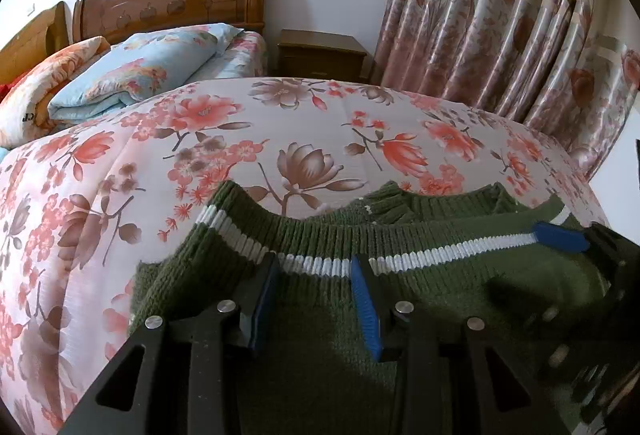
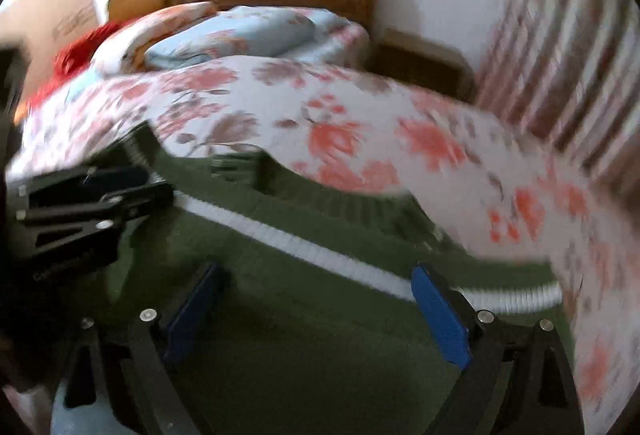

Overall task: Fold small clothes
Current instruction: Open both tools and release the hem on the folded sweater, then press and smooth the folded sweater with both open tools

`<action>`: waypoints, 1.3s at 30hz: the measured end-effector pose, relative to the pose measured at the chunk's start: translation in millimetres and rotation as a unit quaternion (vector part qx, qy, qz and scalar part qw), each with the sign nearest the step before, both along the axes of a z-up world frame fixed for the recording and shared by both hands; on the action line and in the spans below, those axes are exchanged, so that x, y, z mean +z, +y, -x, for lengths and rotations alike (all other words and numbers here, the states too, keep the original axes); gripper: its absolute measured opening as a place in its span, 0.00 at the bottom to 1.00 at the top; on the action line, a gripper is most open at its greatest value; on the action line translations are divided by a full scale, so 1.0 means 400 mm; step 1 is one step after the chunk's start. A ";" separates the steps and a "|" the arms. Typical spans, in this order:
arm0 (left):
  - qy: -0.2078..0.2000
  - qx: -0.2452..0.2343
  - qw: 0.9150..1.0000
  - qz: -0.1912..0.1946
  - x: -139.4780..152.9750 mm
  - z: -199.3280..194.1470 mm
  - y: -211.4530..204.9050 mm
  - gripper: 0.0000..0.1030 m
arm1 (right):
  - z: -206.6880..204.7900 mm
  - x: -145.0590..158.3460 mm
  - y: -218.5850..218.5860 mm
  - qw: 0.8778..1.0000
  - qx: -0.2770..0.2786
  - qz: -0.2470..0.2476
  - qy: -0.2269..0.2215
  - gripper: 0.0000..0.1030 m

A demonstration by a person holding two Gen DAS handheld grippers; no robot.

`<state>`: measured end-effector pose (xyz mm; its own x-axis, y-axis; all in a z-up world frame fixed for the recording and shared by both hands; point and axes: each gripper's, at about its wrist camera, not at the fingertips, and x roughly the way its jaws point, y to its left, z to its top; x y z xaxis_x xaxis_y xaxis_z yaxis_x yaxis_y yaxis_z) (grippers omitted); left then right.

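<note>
Left wrist view: your left gripper (image 1: 314, 269) jaws, part open and empty, straddle the sweater (image 1: 440, 275) hem; its stripe runs crosswise toward the wide-open right gripper (image 2: 316, 299).

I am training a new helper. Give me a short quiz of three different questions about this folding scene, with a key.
1. True or false: the green sweater lies on a floral bedspread.
2. What colour is the stripe across the sweater's ribbed edge? A) red B) white C) yellow
3. In the right wrist view, are the right gripper jaws wide apart or pressed together?

Key
1. True.
2. B.
3. Wide apart, over the sweater, with no fabric pinched between them.
</note>
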<state>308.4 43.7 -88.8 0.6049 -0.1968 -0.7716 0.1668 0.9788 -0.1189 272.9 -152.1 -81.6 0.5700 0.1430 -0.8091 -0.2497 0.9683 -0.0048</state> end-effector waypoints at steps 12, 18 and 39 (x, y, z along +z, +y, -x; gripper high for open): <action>-0.004 0.003 1.000 -0.010 0.001 0.002 -0.006 0.36 | 0.120 0.076 -0.192 0.991 -0.129 -0.022 -0.038 1.00; -0.004 0.003 1.000 -0.009 0.000 0.002 -0.007 0.36 | 0.147 0.020 -0.051 0.999 -0.001 0.035 -0.029 1.00; -0.058 -0.095 0.994 -0.011 0.014 0.248 -0.122 0.38 | 0.179 0.001 -0.205 0.998 -0.052 0.010 -0.045 1.00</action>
<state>209.1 -5.1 -83.1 0.6434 -0.2996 -0.7045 0.3605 0.9304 -0.0665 201.5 -234.2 -81.1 0.6511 0.0642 -0.7563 -0.1465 0.9883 -0.0423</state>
